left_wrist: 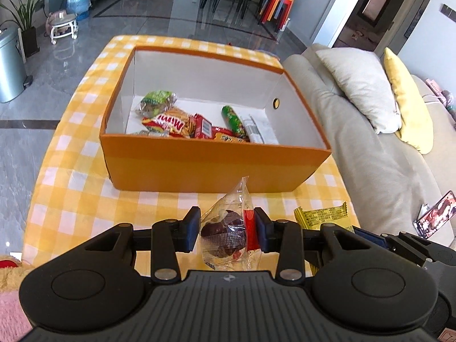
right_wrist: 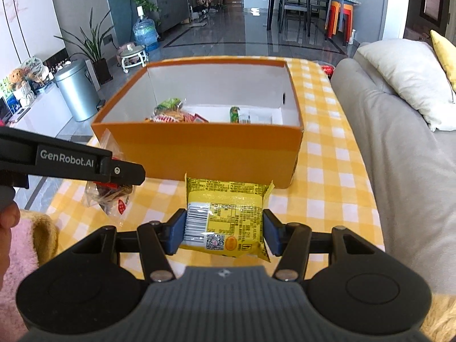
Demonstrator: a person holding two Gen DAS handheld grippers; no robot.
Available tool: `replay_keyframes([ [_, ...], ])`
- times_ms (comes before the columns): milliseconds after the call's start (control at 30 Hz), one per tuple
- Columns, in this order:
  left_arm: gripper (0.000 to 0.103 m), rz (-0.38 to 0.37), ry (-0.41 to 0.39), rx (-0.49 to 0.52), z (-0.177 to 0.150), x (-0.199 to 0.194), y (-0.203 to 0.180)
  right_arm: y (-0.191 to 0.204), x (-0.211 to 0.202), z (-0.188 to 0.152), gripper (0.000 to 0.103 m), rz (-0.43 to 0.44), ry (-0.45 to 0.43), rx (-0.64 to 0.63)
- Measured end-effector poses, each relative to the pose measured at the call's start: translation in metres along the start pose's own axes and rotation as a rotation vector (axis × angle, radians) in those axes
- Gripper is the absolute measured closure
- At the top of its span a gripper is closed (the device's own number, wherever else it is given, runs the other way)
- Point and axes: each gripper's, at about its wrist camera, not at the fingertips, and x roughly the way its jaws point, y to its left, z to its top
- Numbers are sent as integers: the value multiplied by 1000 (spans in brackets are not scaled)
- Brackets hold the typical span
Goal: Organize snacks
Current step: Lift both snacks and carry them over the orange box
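Note:
An open orange box (left_wrist: 216, 165) stands on the yellow checked tablecloth (left_wrist: 71, 199) and holds several snack packs (left_wrist: 182, 122). My left gripper (left_wrist: 226, 229) is shut on a clear wrapped brown cake (left_wrist: 223, 232) in front of the box. My right gripper (right_wrist: 223, 232) is shut on a yellow snack pack (right_wrist: 228, 216), also in front of the box (right_wrist: 199, 154). The yellow pack shows at the right in the left wrist view (left_wrist: 322, 216). The left gripper (right_wrist: 114, 182) with its clear pack (right_wrist: 109, 199) shows at the left in the right wrist view.
A grey sofa (left_wrist: 356, 148) with a white cushion (left_wrist: 359, 88) runs along the table's right side. A metal bin (right_wrist: 75, 94) stands on the floor to the left. A pink furry cloth (right_wrist: 22, 245) lies at the near left.

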Motion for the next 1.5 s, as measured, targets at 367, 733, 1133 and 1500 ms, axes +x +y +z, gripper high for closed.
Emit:
replay_keyframes([
  [367, 59, -4, -68, 46, 12, -27, -10, 2, -37, 16, 49, 8, -61, 1],
  [733, 59, -5, -156, 106, 45, -41, -18, 2, -47, 55, 49, 18, -138, -46],
  [1133, 59, -11, -152, 145, 85, -19, -10, 3, -19, 101, 49, 15, -161, -116],
  [1500, 59, 8, -83, 218, 116, 27, -1, -2, 41, 136, 49, 10, -99, -192],
])
